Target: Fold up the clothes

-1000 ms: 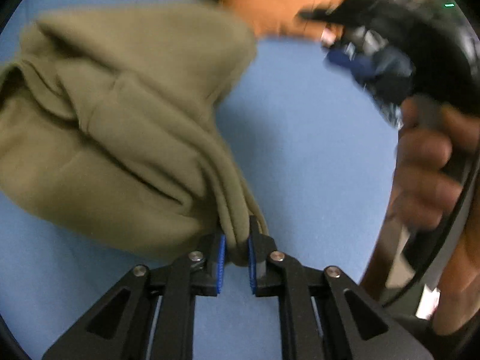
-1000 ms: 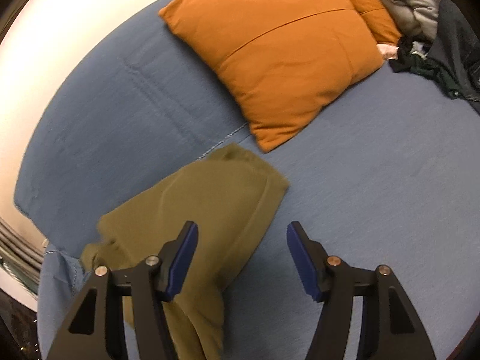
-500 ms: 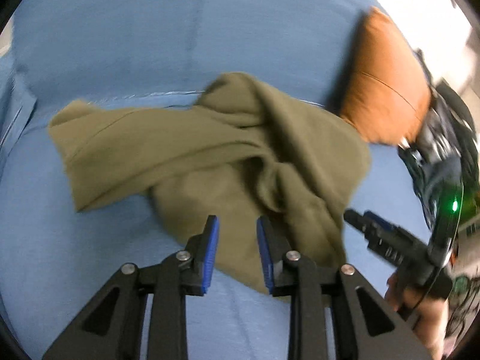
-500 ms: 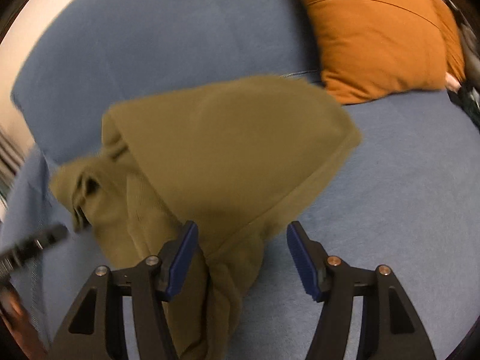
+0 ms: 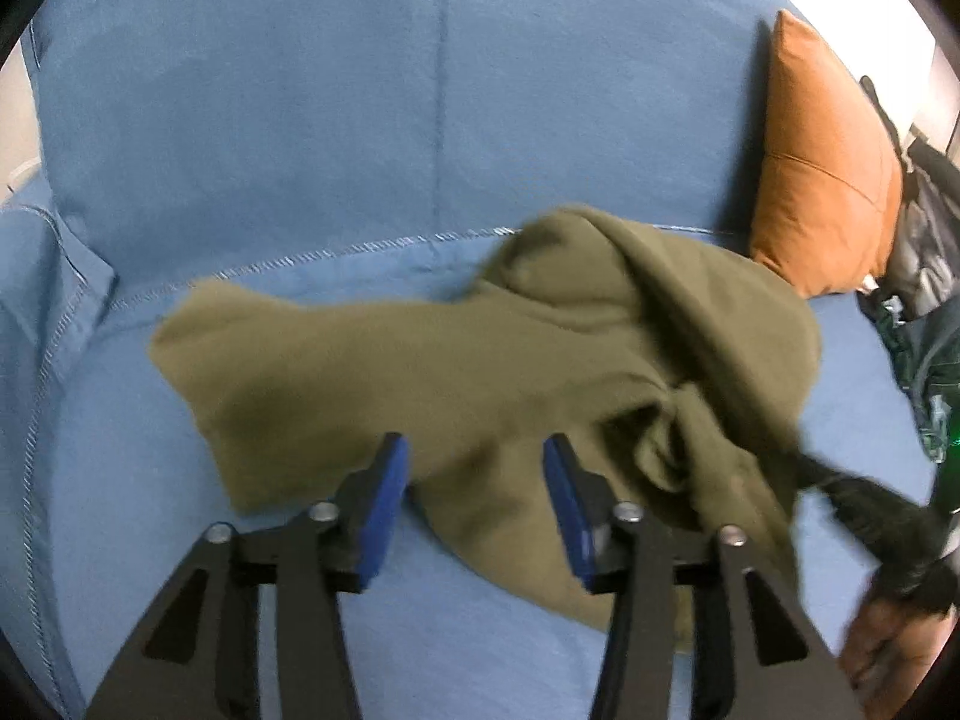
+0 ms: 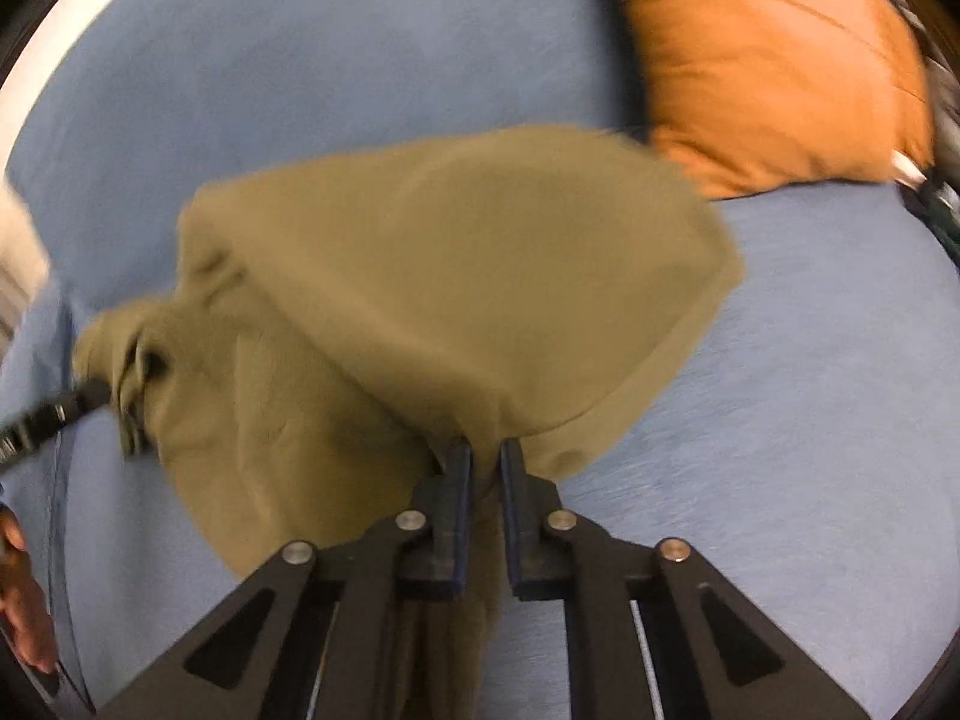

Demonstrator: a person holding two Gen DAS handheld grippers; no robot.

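Note:
An olive green garment (image 5: 456, 372) lies crumpled on the blue sofa seat (image 5: 150, 540). My left gripper (image 5: 474, 480) hovers over its near edge. Its jaws are opening, and the cloth lies under the gap without either pad pressing on it. My right gripper (image 6: 486, 468) is shut on a gathered fold of the garment (image 6: 456, 276) near its hem, and cloth hangs down between the fingers. In the left wrist view the right gripper (image 5: 834, 486) shows as a dark blurred shape at the garment's right end, with a hand (image 5: 882, 642) behind it.
An orange cushion (image 5: 822, 180) leans on the sofa backrest (image 5: 300, 120) to the right of the garment, and also shows as the orange cushion (image 6: 780, 72) in the right wrist view. Dark clothes (image 5: 924, 276) are piled beyond it. The sofa arm (image 5: 36, 312) rises at the left.
The left gripper let go of the garment, drew back and its jaws widened. The right gripper moved onto the garment's edge and closed on it. The garment now lies spread wider across the seat.

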